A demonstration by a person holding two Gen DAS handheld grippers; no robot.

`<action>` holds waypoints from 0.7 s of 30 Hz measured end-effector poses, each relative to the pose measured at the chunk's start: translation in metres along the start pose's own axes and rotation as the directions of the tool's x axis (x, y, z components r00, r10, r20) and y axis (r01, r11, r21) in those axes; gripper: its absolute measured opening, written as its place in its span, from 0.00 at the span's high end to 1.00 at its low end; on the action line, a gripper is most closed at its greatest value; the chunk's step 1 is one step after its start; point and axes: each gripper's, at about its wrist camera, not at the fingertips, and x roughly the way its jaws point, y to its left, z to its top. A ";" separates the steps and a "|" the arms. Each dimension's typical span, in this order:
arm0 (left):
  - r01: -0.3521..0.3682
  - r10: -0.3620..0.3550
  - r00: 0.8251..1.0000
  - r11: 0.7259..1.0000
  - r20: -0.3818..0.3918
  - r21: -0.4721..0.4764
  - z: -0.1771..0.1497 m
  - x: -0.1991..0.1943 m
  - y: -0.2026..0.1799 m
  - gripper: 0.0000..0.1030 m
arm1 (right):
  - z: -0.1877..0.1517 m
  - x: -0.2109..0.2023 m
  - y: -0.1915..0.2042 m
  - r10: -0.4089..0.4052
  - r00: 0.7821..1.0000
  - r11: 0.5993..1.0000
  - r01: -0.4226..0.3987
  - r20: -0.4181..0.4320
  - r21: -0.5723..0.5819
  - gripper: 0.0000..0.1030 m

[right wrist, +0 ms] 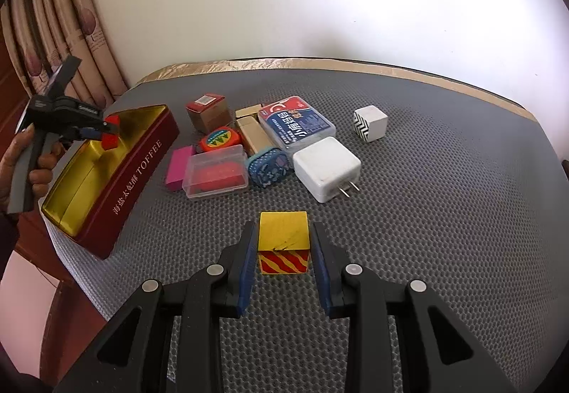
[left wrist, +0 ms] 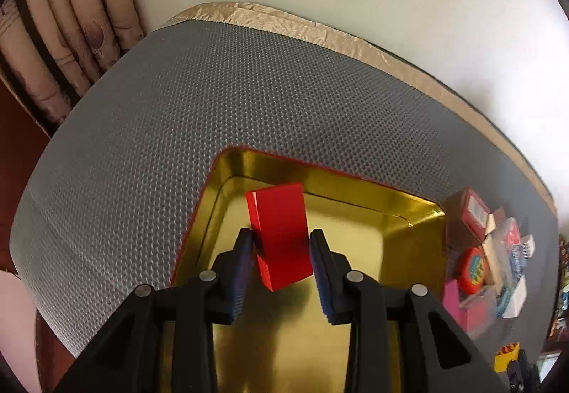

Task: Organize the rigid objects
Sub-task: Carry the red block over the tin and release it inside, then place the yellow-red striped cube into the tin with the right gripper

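My left gripper (left wrist: 281,240) is shut on a red block (left wrist: 281,236) and holds it tilted over the gold inside of the red toffee tin (left wrist: 355,186). In the right wrist view the left gripper (right wrist: 103,129) hangs over the tin's far end (right wrist: 142,158) with the red block (right wrist: 111,135) in it. My right gripper (right wrist: 282,233) is open, its jaws either side of a yellow cube with red stripes (right wrist: 283,242) that rests on the grey mat, with small gaps on both sides.
A pile of small items lies mid-mat: a white charger (right wrist: 325,167), a clear plastic box (right wrist: 215,176), a pink block (right wrist: 177,167), a tape measure (right wrist: 217,140), a blue card case (right wrist: 297,124), a brown box (right wrist: 208,112). A zigzag-patterned cube (right wrist: 370,122) stands apart.
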 end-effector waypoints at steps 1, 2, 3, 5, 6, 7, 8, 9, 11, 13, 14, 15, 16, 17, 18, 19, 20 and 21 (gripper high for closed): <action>-0.016 0.016 1.000 1.000 0.004 0.006 0.002 0.002 0.001 0.68 | 0.000 0.002 0.001 0.000 1.000 1.000 0.000 -0.005 -0.001 0.73; -0.026 0.026 1.000 1.000 0.002 0.014 0.003 0.005 0.002 0.67 | 0.000 0.004 0.001 0.001 1.000 1.000 -0.001 -0.010 0.001 0.73; -0.029 0.029 1.000 0.999 -0.006 0.018 0.004 0.008 0.003 0.67 | 0.000 0.004 0.000 0.002 1.000 1.000 -0.002 -0.012 0.003 0.73; -0.042 0.042 0.999 0.999 -0.011 0.024 0.004 0.014 0.003 0.67 | -0.001 0.007 0.001 0.003 1.000 1.000 -0.003 -0.019 0.005 0.73; -0.063 0.063 0.998 0.997 -0.006 0.036 0.005 0.017 0.002 0.67 | -0.001 0.008 0.001 0.001 1.000 1.000 -0.001 -0.020 0.006 0.73; -0.079 0.080 0.997 0.996 -0.008 0.051 0.005 0.019 0.002 0.67 | 0.000 0.008 0.002 0.002 1.000 1.000 -0.002 -0.021 0.005 0.73; -0.096 0.097 0.995 0.993 -0.010 0.066 0.005 0.020 0.000 0.67 | 0.000 0.008 0.002 0.003 1.000 1.000 -0.003 -0.022 0.004 0.73; -0.119 0.120 0.993 0.989 -0.002 0.088 0.005 0.021 -0.001 0.67 | 0.000 0.008 0.003 0.003 1.000 1.000 -0.003 -0.023 0.003 0.73; -0.140 0.138 0.990 0.984 0.028 0.113 0.005 0.019 -0.003 0.66 | 0.000 0.007 0.005 0.006 1.000 1.000 -0.006 -0.022 -0.001 0.73; -0.155 0.150 0.987 0.980 0.051 0.124 0.004 0.014 -0.004 0.65 | 0.001 0.006 0.008 0.011 1.000 1.000 -0.011 -0.018 -0.004 0.73; -0.154 0.148 0.987 0.981 0.059 0.122 0.004 0.012 -0.003 0.65 | 0.002 0.006 0.009 0.012 1.000 1.000 -0.012 -0.016 -0.006 0.73; -0.142 0.133 0.988 0.983 0.082 0.118 0.000 0.003 -0.004 0.65 | 0.003 0.005 0.011 0.015 1.000 1.000 -0.015 -0.014 -0.010 0.73; -0.138 0.126 0.987 0.984 0.103 0.113 -0.003 -0.004 -0.005 0.65 | 0.004 0.004 0.012 0.017 1.000 1.000 -0.017 -0.012 -0.012 0.73; -0.137 0.124 0.985 0.985 0.121 0.106 -0.006 -0.012 -0.006 0.65 | 0.005 0.002 0.014 0.018 1.000 1.000 -0.018 -0.007 -0.016 0.73; -0.130 0.116 0.983 0.987 0.142 0.092 -0.009 -0.024 -0.005 0.63 | 0.006 0.000 0.017 0.020 1.000 1.000 -0.020 -0.002 -0.021 0.73; -0.122 0.108 0.982 0.989 0.156 0.083 -0.014 -0.033 -0.006 0.61 | 0.007 -0.001 0.020 0.023 1.000 0.999 -0.023 0.003 -0.028 0.73; -0.111 0.098 0.980 0.991 0.172 0.071 -0.017 -0.040 0.000 0.59 | 0.008 -0.003 0.023 0.027 1.000 0.999 -0.026 0.008 -0.032 0.73; -0.101 0.091 0.976 0.994 0.196 0.043 -0.028 -0.053 0.004 0.57 | 0.009 -0.004 0.025 0.030 0.999 0.999 -0.029 0.011 -0.035 0.73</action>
